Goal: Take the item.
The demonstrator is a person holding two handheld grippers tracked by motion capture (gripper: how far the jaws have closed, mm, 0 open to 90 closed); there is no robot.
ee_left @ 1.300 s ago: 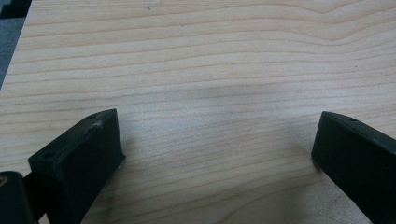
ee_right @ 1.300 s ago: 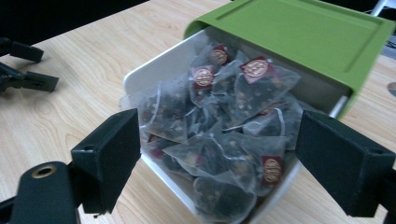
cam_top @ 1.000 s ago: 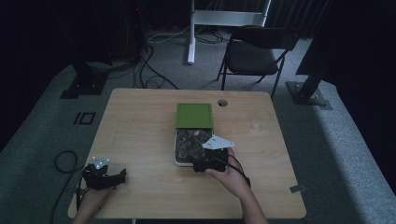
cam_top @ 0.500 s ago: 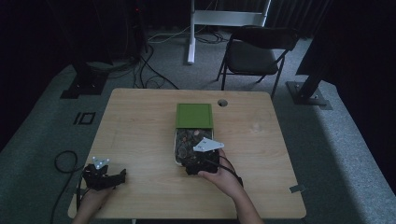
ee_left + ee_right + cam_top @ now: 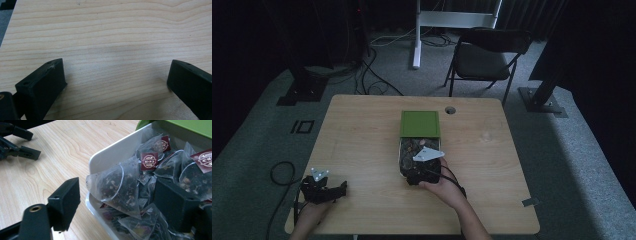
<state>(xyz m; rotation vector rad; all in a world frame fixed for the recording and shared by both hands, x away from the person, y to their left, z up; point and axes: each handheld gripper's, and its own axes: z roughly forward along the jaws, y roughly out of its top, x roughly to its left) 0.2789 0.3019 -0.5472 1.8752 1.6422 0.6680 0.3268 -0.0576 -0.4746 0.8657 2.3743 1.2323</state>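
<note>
A white tray (image 5: 400, 161) of pyramid tea bags (image 5: 412, 147) lies mid-table, its far half under a green lid (image 5: 420, 123). My right gripper (image 5: 424, 169) sits at the tray's near end with a hand behind it. In the right gripper view it is open (image 5: 117, 188): one jaw is outside the tray wall (image 5: 112, 153), the other is down among the bags. A clear tea bag (image 5: 112, 182) with a dark red tag leans over the rim between the jaws. My left gripper (image 5: 323, 188) rests near the table's front left corner, open (image 5: 115, 71) over bare wood.
The wooden table (image 5: 362, 140) has a round cable hole (image 5: 450, 109) behind the lid. A folding chair (image 5: 484, 55) stands beyond the far edge, with stand bases and cables on the floor. The left gripper (image 5: 15, 145) shows far off in the right gripper view.
My right gripper has slid a little to the left along the tray's near end. The left gripper has stayed put.
</note>
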